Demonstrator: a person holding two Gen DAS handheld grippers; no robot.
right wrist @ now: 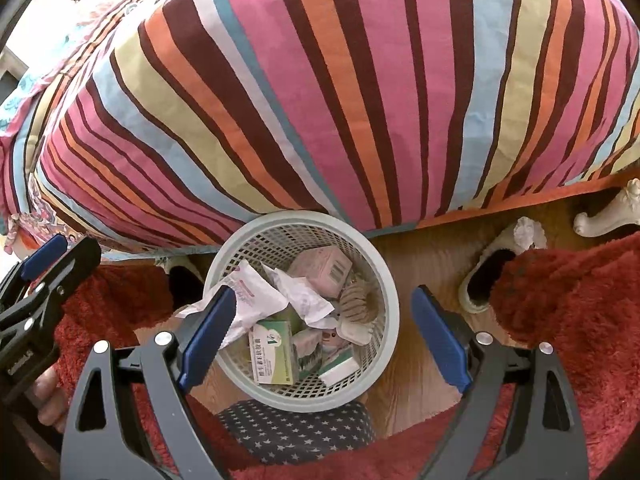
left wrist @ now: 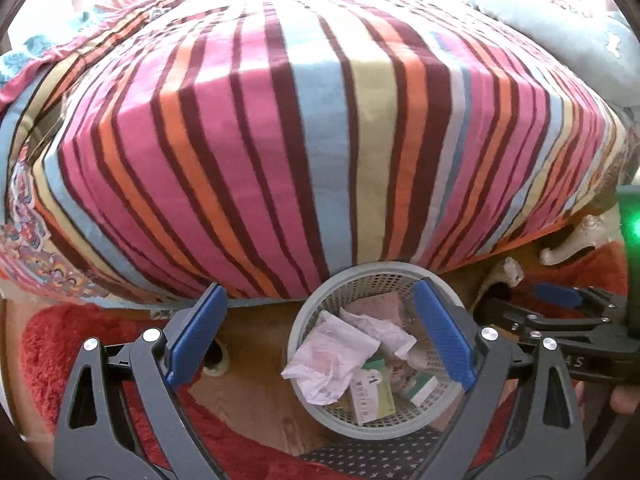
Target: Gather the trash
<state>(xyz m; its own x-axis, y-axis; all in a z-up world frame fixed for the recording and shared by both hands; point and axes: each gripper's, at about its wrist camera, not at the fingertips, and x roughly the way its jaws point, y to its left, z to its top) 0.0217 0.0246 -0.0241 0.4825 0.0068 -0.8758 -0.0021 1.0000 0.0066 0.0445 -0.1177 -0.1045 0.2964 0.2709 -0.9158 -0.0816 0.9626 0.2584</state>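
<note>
Now both the left hand-held gripper (left wrist: 320,340) and the right hand-held gripper (right wrist: 334,338) hang wide open and empty over the basket (right wrist: 384,280) of trash by the bed (right wrist: 320,100). A crumpled white piece (right wrist: 530,234), maybe tissue, lies beside a slipper (right wrist: 476,288); approach from above and pinch only the paper.
</note>
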